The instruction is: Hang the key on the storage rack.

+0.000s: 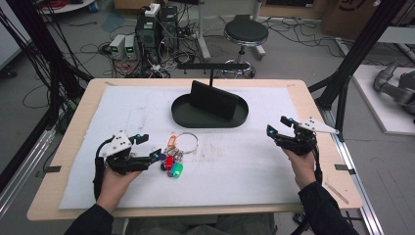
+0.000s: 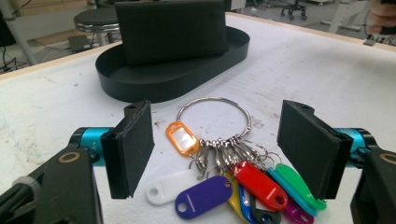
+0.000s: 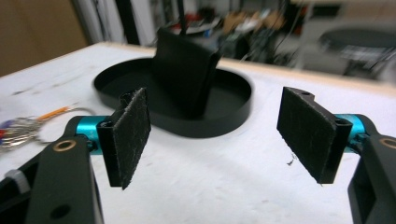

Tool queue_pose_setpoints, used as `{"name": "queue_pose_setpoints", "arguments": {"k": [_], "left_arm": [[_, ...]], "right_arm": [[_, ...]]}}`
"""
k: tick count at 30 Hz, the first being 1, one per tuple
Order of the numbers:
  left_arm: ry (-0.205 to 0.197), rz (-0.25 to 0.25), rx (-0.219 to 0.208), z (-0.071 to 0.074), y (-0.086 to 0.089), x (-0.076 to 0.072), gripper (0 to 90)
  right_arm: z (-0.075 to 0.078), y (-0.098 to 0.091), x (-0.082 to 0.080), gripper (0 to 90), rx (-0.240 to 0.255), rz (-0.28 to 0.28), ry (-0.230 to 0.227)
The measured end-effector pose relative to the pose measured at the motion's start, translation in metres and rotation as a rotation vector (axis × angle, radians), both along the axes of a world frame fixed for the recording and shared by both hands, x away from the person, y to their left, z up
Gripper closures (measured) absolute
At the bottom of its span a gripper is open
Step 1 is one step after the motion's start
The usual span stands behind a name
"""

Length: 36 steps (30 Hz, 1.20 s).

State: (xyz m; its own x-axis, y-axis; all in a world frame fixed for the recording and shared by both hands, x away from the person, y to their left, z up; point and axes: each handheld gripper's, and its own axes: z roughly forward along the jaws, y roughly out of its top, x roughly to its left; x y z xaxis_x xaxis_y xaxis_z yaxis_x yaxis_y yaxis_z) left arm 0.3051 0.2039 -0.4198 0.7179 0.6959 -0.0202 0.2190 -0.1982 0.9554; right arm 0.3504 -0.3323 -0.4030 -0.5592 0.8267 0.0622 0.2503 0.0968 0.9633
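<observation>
One key ring (image 2: 214,116) flat on the white mat (image 1: 244,166), just short of the single black oval tray (image 1: 182,115), carrying seven or so coloured tags. Left gripper (image 1: 151,147) spread wide, jaws either side of the bunch, pressing nothing. Right gripper (image 1: 277,125) well apart, equally wide, empty.

A wooden table (image 1: 303,93) is carrying a white mat (image 1: 244,161) that is covering most of its top. Lying on the mat are a black oval tray (image 1: 183,115) (far middle) and a key ring (image 1: 187,142) with coloured tags (image 1: 172,164).
</observation>
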Motion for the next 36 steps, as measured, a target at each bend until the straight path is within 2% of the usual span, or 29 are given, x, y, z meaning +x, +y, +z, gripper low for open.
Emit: {"name": "queue_pose_setpoints", "arguments": {"k": [1,5,14,17,20,24,26,28,30,32,36], "left_arm": [[0.008,0.010,0.001,0.000,0.000,0.001,25.4],[0.024,0.035,-0.002,0.000,0.000,0.004,23.7],[0.043,0.037,0.023,-0.004,-0.007,0.017,23.9],[0.064,0.026,0.020,-0.006,-0.009,0.025,32.0],[0.074,0.014,0.034,-0.006,-0.015,0.033,35.4],[0.083,-0.002,0.041,-0.003,-0.023,0.040,40.6],[0.086,-0.009,0.040,0.000,-0.025,0.043,44.2],[0.089,-0.010,0.021,0.003,-0.028,0.048,47.0],[0.110,-0.005,0.005,0.005,-0.032,0.054,47.0],[0.116,0.018,0.013,0.008,-0.037,0.061,44.3],[0.184,0.047,0.024,0.007,-0.048,0.075,33.8]], "right_arm": [[0.000,-0.001,0.000,26.0,-0.009,0.006,0.014],[0.000,-0.005,-0.004,26.0,-0.015,-0.010,0.012],[0.001,-0.010,-0.010,29.0,-0.079,-0.036,-0.005],[0.000,-0.010,-0.010,29.6,-0.083,-0.040,0.003],[-0.002,-0.008,-0.010,29.7,-0.079,-0.042,-0.001],[-0.004,-0.006,-0.009,29.7,-0.101,-0.029,0.001],[-0.004,-0.005,-0.009,29.6,-0.102,-0.028,0.002],[-0.004,-0.005,-0.008,29.6,-0.106,-0.026,0.000],[-0.004,-0.005,-0.008,29.6,-0.100,-0.026,0.006],[-0.004,-0.005,-0.008,29.5,-0.092,-0.031,0.012],[-0.003,-0.006,-0.008,29.3,-0.090,-0.028,0.004]]}}
